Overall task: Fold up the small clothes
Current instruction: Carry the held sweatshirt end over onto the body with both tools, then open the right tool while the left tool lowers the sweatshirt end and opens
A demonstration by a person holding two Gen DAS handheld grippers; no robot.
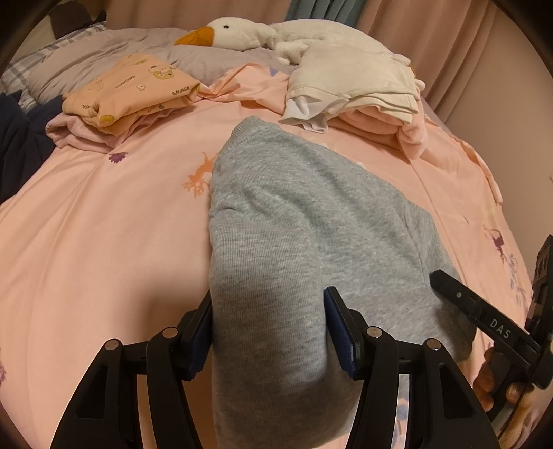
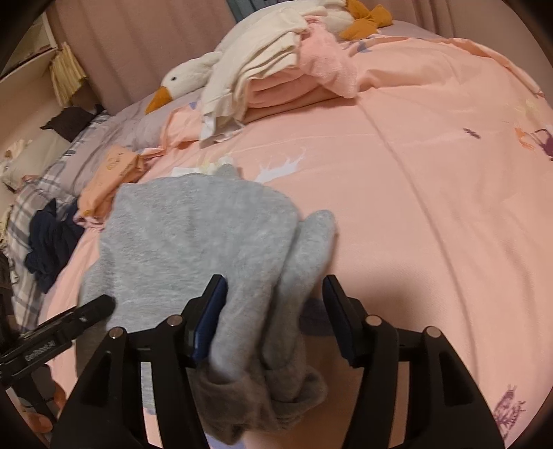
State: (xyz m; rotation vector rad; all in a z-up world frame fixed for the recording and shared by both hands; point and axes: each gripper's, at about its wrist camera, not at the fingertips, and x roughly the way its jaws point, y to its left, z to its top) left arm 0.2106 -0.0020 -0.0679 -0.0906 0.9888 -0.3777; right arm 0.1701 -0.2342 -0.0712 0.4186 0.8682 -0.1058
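Observation:
A small grey knit garment [image 1: 293,221] lies on the pink bedspread [image 1: 103,241], stretching away from both grippers. My left gripper [image 1: 268,331] has its jaws wide apart with a fold of the grey cloth lying between them. My right gripper [image 2: 273,317] is also wide open, and a bunched end of the grey garment [image 2: 207,235] lies between its fingers against the left pad [image 2: 211,314]. Each gripper shows at the edge of the other's view.
A folded peach printed garment [image 1: 131,89] lies far left. A stack of folded white and pink clothes [image 1: 356,86] lies at the back right, next to a white goose plush [image 1: 242,32]. Dark navy clothing [image 2: 52,238] lies at the bed's left edge.

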